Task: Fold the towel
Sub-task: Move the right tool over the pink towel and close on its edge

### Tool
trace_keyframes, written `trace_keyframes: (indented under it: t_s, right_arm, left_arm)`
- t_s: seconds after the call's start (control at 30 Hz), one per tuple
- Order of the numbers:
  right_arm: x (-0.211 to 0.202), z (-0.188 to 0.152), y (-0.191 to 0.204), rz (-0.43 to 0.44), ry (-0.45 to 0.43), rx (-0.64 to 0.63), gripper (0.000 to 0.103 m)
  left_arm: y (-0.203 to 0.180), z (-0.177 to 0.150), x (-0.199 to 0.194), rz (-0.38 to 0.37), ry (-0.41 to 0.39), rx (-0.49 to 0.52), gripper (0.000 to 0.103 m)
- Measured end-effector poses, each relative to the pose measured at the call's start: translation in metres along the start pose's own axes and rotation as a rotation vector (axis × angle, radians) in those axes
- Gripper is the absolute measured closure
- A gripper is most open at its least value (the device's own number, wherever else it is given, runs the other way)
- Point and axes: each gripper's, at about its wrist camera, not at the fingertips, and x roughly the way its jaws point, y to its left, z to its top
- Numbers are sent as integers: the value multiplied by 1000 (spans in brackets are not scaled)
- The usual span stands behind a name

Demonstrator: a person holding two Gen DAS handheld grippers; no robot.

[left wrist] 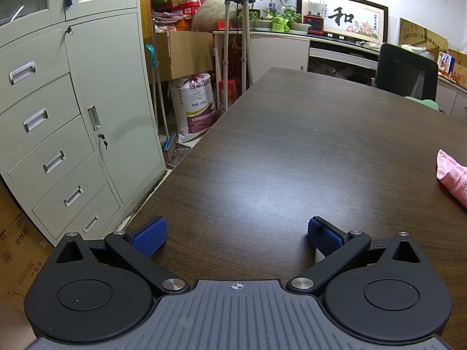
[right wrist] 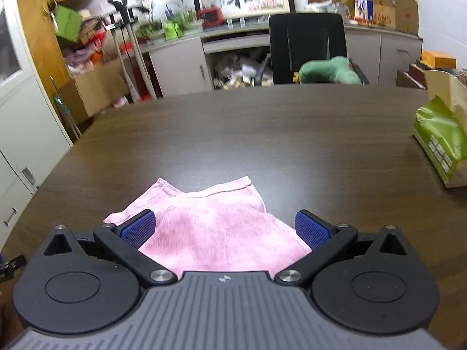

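A pink towel [right wrist: 216,227] lies loosely folded on the dark wooden table [right wrist: 262,134], directly below and between the blue pads of my right gripper [right wrist: 224,230]. That gripper is open and hovers above the cloth without pinching it. In the left wrist view only a corner of the towel [left wrist: 452,175] shows at the right edge. My left gripper [left wrist: 236,236] is open over bare table [left wrist: 262,151] near the table's left edge, well to the left of the towel, with nothing between its fingers.
A green bag [right wrist: 440,137] leaning on a paper bag sits at the table's right edge. A black office chair [right wrist: 306,46] with a green cushion stands beyond the far edge. A grey drawer cabinet [left wrist: 73,116], boxes and a sack stand left of the table.
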Motion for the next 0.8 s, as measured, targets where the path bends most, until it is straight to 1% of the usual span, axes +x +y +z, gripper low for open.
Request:
trace_keyframes:
  t_s: [0.03,0.17,0.27,0.3,0.37,0.53,0.6,0.67,0.7,0.73,0.8]
  right_arm:
    - [5,4,2,-6,14,8,0]
    - [29,12,3,35,105,89,0]
    - [39,13,8,53,138,101,1]
    - [41,12,8,49,140,93,1]
    - [50,14,15,15,143,48,2]
    - [64,19,11,-10,165,58,4]
    - [69,20,6,-19,175,74,12]
    - [75,17,2,-12,201,92,30]
    - [77,16,4,-18,194,86,36]
    - [76,15,6,-43,182,62,48]
    - [76,14,5,-47,178,53,53]
  left_arm:
    - [0,0,0,0,0,0,0]
    - [0,0,0,0,0,0,0]
    - [0,0,0,0,0,0,0]
    - [0,0,0,0,0,0,0]
    - [-1,0,0,1,0,0,0]
    - [-1,0,0,1,0,1,0]
    - [-1,0,0,1,0,1,0]
    - [-1,0,0,1,0,1,0]
    - [-1,0,0,1,0,1,0]
    - [-1,0,0,1,0,1,0]
    - [-1,0,0,-3,0,4,0]
